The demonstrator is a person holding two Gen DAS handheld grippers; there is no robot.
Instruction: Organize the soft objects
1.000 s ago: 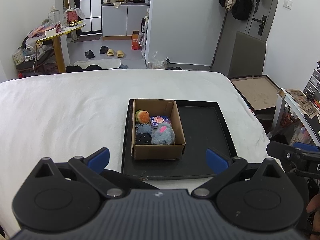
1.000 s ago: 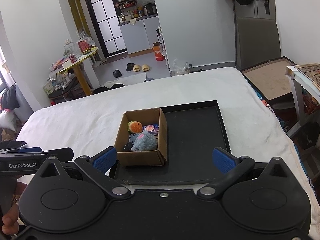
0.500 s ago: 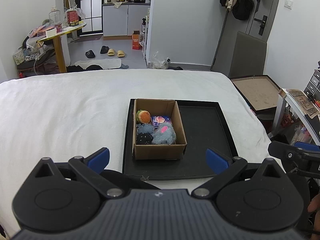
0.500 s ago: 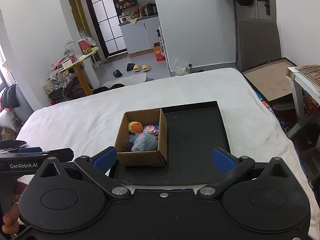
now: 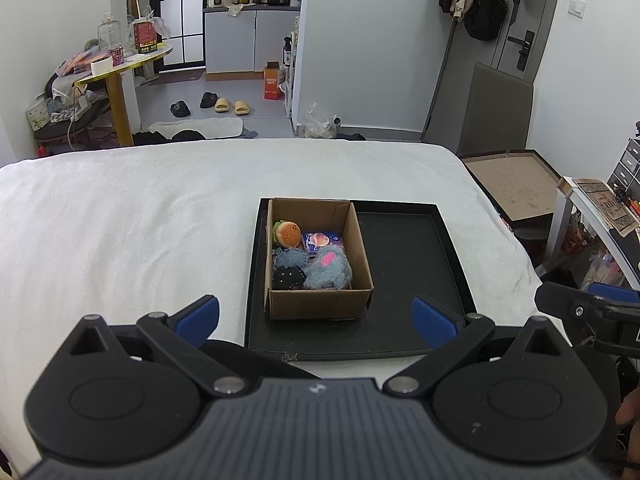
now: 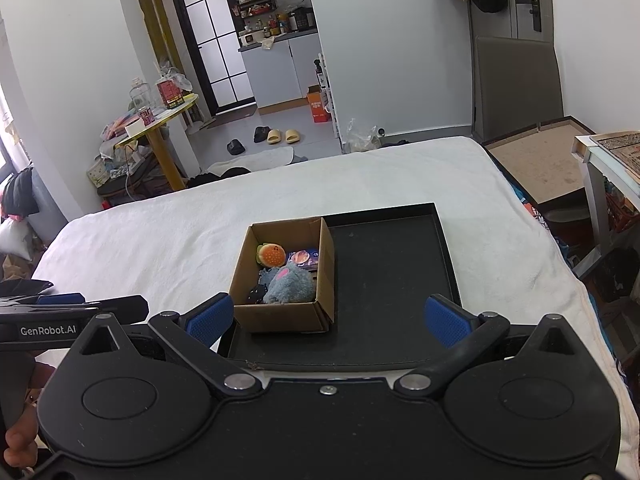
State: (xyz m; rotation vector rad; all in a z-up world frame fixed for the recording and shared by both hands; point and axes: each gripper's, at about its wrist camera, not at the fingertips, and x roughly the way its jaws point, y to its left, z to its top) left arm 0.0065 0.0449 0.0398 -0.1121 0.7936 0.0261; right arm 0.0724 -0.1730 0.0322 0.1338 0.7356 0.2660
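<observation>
A cardboard box (image 5: 320, 303) stands in the left half of a black tray (image 5: 404, 264) on a white bed. Inside lie a burger plush (image 5: 287, 233), a purple packet (image 5: 321, 240), a grey-blue fluffy toy with a pink patch (image 5: 329, 271), a small blue fluffy toy (image 5: 291, 258) and a black one (image 5: 289, 278). My left gripper (image 5: 316, 318) is open and empty, held back near the tray's front edge. My right gripper (image 6: 328, 319) is open and empty, also short of the box (image 6: 286, 315). The toys (image 6: 289, 286) show in the right wrist view too.
The tray's right half (image 6: 388, 264) is bare. The white bed (image 5: 120, 220) spreads wide to the left. A brown board (image 5: 512, 184) and a side table (image 5: 592, 200) stand off the bed's right edge. The other gripper shows at the right edge (image 5: 592, 312).
Both views have barely shifted; the box and toys stay put and both grippers stay open.
</observation>
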